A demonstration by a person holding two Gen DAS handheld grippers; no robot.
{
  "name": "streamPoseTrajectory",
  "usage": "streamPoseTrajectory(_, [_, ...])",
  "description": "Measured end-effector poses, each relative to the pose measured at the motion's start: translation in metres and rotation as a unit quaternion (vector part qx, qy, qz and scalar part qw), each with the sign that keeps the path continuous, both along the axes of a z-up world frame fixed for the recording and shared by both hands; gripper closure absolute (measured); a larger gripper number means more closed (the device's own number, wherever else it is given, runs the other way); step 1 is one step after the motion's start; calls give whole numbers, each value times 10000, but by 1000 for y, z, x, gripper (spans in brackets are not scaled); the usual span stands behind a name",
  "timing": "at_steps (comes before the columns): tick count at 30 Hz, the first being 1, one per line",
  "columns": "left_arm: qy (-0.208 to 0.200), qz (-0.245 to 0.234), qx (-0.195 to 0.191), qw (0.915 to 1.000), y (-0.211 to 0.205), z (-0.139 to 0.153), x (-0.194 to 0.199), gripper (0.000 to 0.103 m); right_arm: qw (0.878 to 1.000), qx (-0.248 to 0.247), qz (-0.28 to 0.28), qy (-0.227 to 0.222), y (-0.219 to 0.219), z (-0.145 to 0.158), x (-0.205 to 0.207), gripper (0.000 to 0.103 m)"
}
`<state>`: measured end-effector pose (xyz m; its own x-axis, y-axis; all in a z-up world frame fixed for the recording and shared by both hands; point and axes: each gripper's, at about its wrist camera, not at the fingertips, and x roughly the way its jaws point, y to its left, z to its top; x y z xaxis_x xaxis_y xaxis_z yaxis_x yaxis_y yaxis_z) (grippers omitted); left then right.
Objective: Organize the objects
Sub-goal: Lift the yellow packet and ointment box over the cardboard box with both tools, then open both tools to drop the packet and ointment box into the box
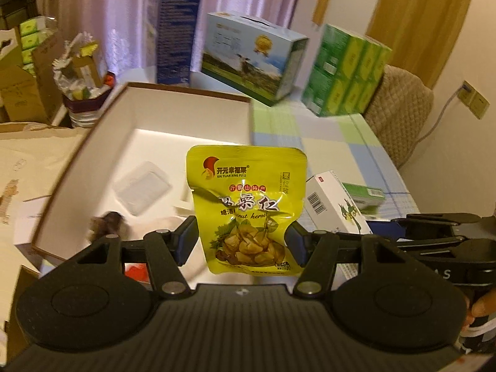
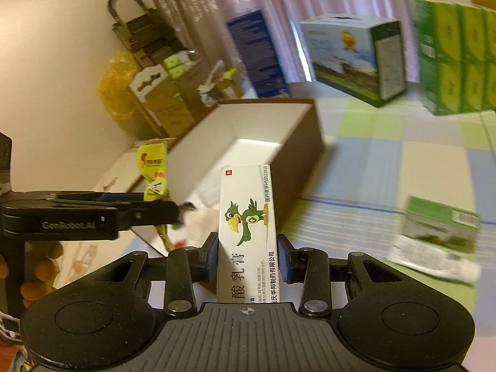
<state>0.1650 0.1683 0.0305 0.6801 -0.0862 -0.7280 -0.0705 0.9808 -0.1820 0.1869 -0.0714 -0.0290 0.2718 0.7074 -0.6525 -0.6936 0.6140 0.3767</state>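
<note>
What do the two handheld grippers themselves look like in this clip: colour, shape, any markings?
Both are matte black plastic. The left gripper and right gripper each have a ribbed central body, two round textured discs, silver-pinned linkage arms and dark blue finger pads. Seen side-on, the left gripper's body reads "GenRobot.AI" in grey lettering. No cables or sleeves are clearly visible.

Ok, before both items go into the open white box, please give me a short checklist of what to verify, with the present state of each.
1. Left gripper clamps the yellow snack pouch: ok.
2. Right gripper clamps the white medicine carton: ok.
3. Open white box ahead of both: ok.
4. Free floor inside the box beside the clear packet: ok.
5. Grippers clear of each other: cannot tell.
</note>
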Motion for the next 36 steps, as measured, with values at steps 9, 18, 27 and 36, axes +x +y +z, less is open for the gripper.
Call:
streamPoseTrajectory(9, [76, 251, 271, 9993, 61, -3, 21, 47, 9999, -43, -37, -92, 73, 0, 10, 68])
streamPoseTrajectory(18, [290, 98, 403, 9987, 89, -22, 69, 47, 9984, -375, -337, -240, 126, -14, 33, 68])
streamPoseTrajectory(27, [625, -86, 476, 9969, 105, -49, 132, 46, 9942, -831, -596, -337, 162, -36, 76, 68])
streamPoseTrajectory(36, [876, -286, 607, 9939, 110, -71, 179, 46, 9907, -1085, -756, -327, 178, -50, 108, 68])
